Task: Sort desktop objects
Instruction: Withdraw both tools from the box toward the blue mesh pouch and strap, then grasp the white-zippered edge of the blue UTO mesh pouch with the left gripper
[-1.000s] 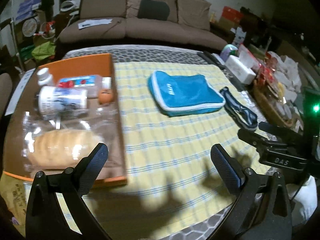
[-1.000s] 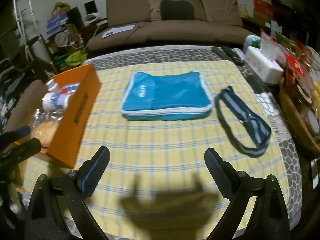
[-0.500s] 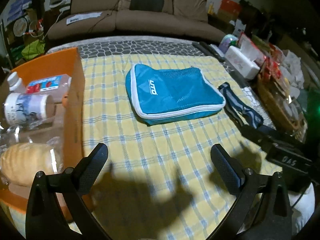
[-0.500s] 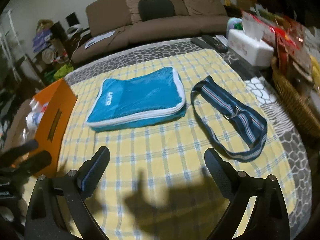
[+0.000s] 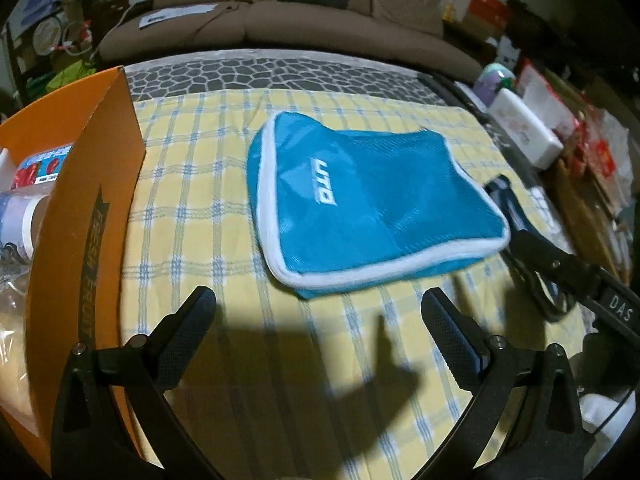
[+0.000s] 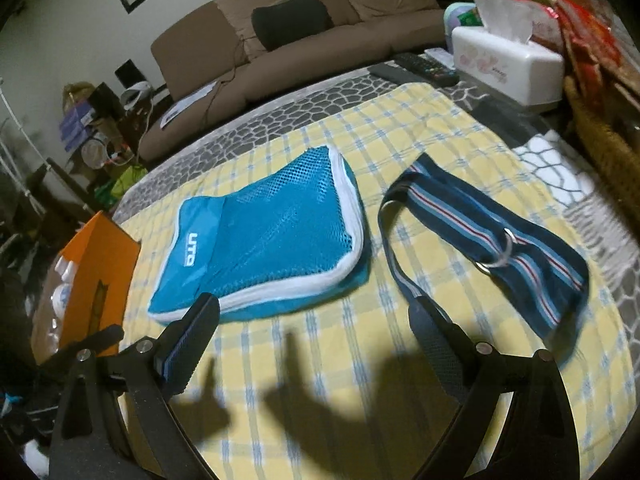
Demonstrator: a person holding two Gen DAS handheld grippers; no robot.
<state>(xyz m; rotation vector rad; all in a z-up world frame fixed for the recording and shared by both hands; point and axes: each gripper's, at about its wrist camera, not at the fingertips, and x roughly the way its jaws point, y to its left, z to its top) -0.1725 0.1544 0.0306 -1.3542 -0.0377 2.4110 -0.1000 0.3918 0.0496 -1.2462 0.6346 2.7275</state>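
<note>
Fabric is what you face: the blue mesh pouch at mid-cloth and the striped strap just beside it look light and limp, so pinch a piped edge or the strap's band. Your left gripper and right gripper both hover spread and empty; the orange box stands left, tissue box far right, nothing between.

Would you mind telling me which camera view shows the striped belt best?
The right wrist view: the striped belt lies there in full, with its loop, stripes and metal rings clear. In the left wrist view only a dark part shows, cut off by the blue pouch and the right gripper.
</note>
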